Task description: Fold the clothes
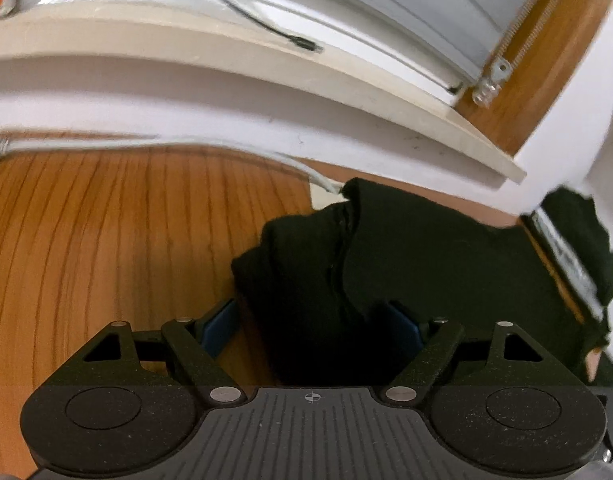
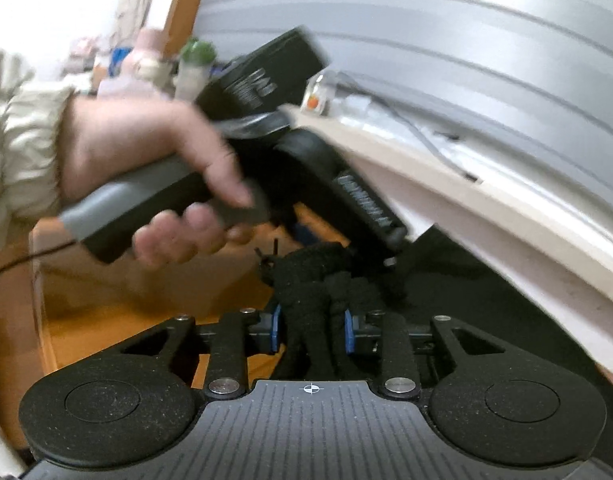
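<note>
- Your left tool (image 1: 312, 326) stands wide open, its blue pads (image 1: 216, 326) well apart; dark cloth lies between and beyond them, and nothing is pinched.
- The black garment (image 1: 406, 248) lies bunched on the wooden desk (image 1: 86, 232), toward the right of the left wrist view, with one raised fold near the white wall at the desk's far edge.
- Your right tool (image 2: 311, 330) is clamped on a twisted bunch of the black garment (image 2: 318, 280), blue pads (image 2: 348, 332) pressing the cloth from both sides.
- In the right wrist view your left hand (image 2: 146, 152) wraps the grey handle of the other tool (the frame is blurred here, so fine detail is lost), with a pale sleeve (image 2: 22, 136) at the wrist.
- That left tool points down toward the garment, just beyond the bunch the right tool holds.
- A cream ledge (image 1: 266, 64) runs above the desk, with a thin dark cable (image 1: 242, 12) lying on it and grey slatted blinds (image 2: 446, 32) behind.
</note>
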{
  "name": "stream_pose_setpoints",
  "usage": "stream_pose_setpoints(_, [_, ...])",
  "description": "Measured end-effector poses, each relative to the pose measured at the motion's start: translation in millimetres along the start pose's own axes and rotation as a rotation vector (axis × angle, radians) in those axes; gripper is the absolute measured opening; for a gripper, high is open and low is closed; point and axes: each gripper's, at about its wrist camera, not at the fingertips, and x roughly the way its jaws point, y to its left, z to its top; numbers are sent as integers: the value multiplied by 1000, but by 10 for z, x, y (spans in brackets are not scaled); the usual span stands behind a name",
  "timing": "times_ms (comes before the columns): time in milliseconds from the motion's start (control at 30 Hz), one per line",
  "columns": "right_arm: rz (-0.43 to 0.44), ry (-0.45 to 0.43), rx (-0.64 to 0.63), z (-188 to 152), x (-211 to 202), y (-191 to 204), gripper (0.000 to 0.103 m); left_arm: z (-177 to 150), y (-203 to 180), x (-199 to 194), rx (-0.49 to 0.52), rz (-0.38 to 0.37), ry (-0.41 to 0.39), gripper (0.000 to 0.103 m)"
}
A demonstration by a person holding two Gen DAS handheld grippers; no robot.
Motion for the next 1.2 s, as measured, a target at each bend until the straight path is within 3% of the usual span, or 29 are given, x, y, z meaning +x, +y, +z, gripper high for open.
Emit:
stream_pose_setpoints(300, [-42,-68,-17,46,-121,-27,28,-128,160,-73,-265,-134,0,82])
stream_pose_setpoints(400, [-24,-68,-4,52,-139,-50,28,-151,170,-26,-320,-166,-6,77])
stream_pose_setpoints(433, [-18,-68,0,54,-145,-57,28,-151,150,-3,-320,-159,-10,69])
stream_pose_setpoints(467, [-12,-68,4,56,-151,-65,28,-151,131,20,-320,-152,-15,55])
stream_pose_setpoints(533, [-3,-71,15,63,-176,-82,28,-126,93,62,-321,-149,-22,49])
stream_pose_setpoints(567, [0,-74,21,67,-196,-92,28,-103,62,65,-317,-156,-30,40])
stream_pose_setpoints(667, [-2,-96,44,99,-294,-183,28,-3,-85,29,-282,-176,-63,34])
stream_pose_setpoints(800, [-30,-149,70,187,-553,-383,28,248,-551,-127,-156,-179,-121,32])
stream_pose_setpoints(933, [-104,-194,92,233,-963,-732,28,533,-1274,-125,-26,-208,-145,32])
stream_pose_setpoints(1200, [-296,-198,180,-98,-1976,-1687,28,784,-3039,553,173,-303,-88,32])
